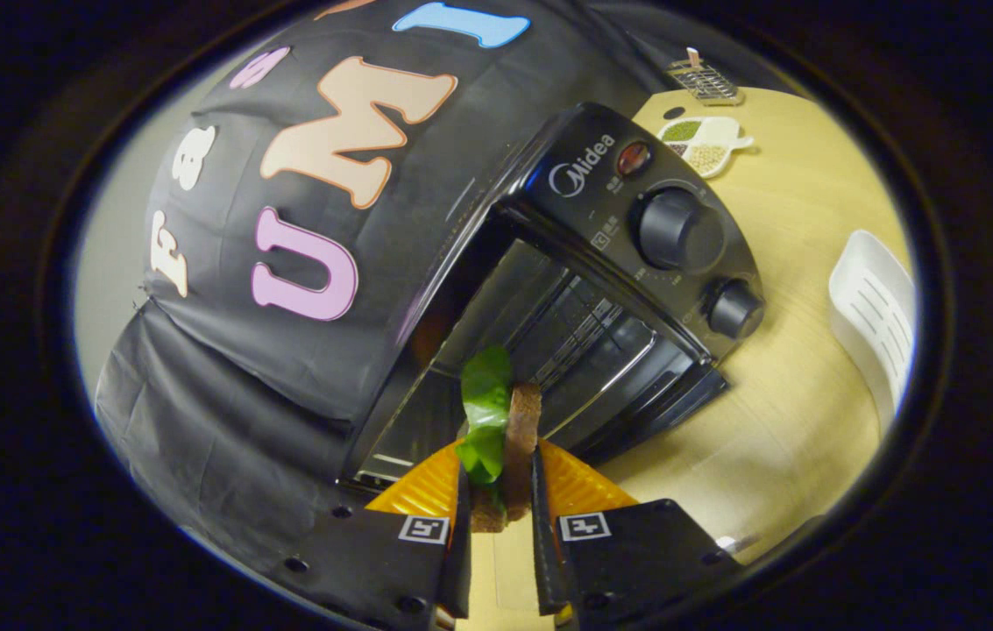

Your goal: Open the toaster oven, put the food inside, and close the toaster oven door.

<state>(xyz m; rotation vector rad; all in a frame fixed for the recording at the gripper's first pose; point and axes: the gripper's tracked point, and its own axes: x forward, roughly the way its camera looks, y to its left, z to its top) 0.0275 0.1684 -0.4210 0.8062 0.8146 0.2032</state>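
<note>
A black toaster oven (601, 219) stands on the wooden table, seen tilted, with its door (636, 412) swung down open and the wire rack (575, 333) showing in the cavity. My gripper (500, 478) is shut on a sandwich (509, 438): a brown bread slice with green lettuce sticking up, held on edge between both fingers. The sandwich is just in front of the oven's opening, above the lowered door. Two round knobs (680, 230) sit on the oven's control panel beside the opening.
On the light wooden table (794, 350), a white slotted rack or tray (873, 315) lies beyond the oven's knob side. Farther back sit a white divided dish of grains (702, 145) and a small wire basket (705, 81). Black cloth hangs behind the oven.
</note>
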